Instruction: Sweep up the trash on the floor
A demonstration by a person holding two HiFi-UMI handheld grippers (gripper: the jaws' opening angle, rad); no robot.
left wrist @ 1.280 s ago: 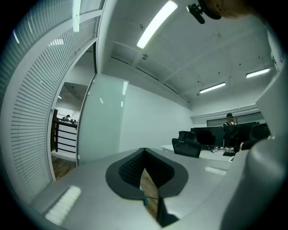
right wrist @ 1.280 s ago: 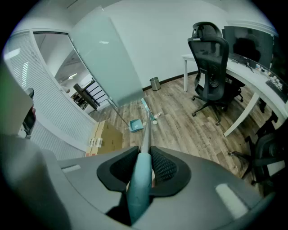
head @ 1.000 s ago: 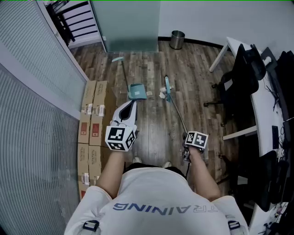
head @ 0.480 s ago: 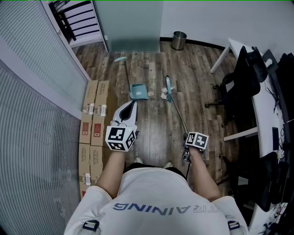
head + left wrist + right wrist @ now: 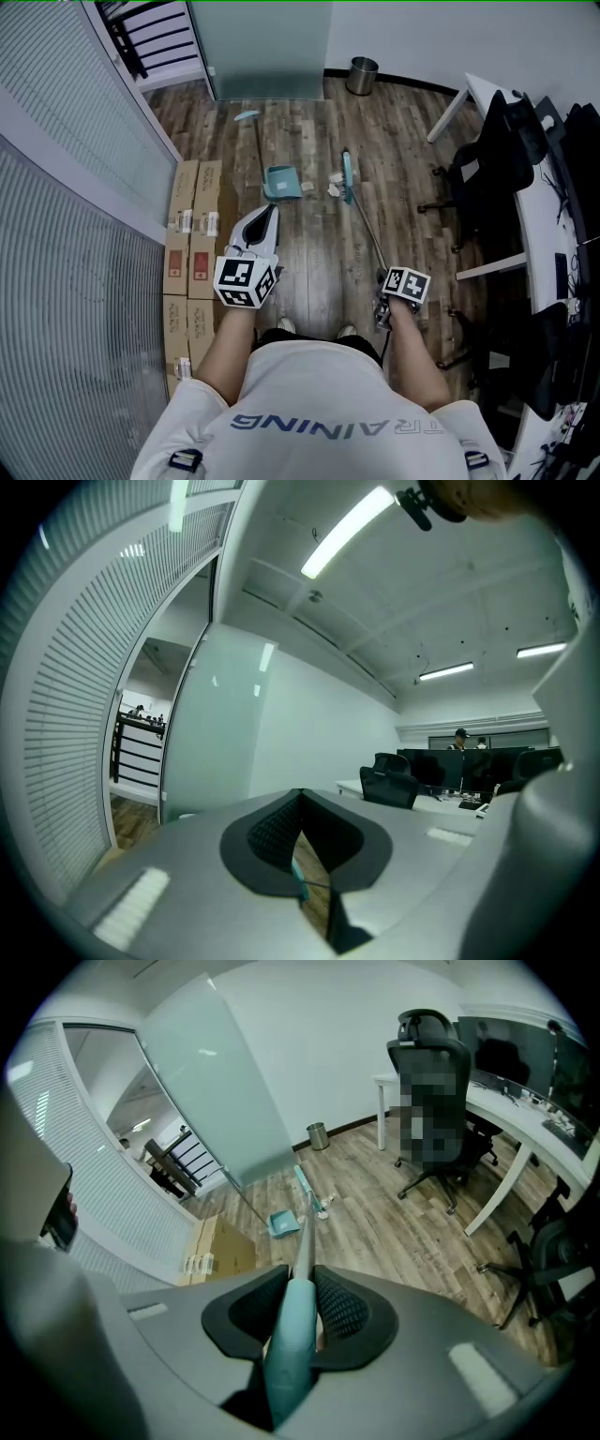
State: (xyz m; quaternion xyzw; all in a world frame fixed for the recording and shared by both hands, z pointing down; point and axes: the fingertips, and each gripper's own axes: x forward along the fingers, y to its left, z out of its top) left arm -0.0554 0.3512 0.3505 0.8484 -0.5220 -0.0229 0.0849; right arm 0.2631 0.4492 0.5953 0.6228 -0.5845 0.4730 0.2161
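Note:
A teal broom lies slanted ahead of me, its head (image 5: 348, 176) on the wood floor beside a small crumpled white scrap (image 5: 335, 185). My right gripper (image 5: 382, 292) is shut on the upper end of the broom handle (image 5: 366, 234); in the right gripper view (image 5: 302, 1302) the teal grip fills the gap between the pads. A teal dustpan (image 5: 281, 183) with a long upright handle stands by itself to the left of the scrap. My left gripper (image 5: 270, 212) points level towards it from short of it, its jaws shut (image 5: 300, 803) with nothing seen held.
Cardboard boxes (image 5: 192, 253) line the slatted glass wall on the left. A metal bin (image 5: 362, 75) stands at the far wall. Black office chairs (image 5: 478, 178) and a white desk (image 5: 539, 216) fill the right side. A frosted glass panel (image 5: 267, 47) is straight ahead.
My right gripper and the broom handle have shifted slightly to the right. The broom head stays beside the scrap. The dustpan has not moved, and the left gripper looks almost unmoved.

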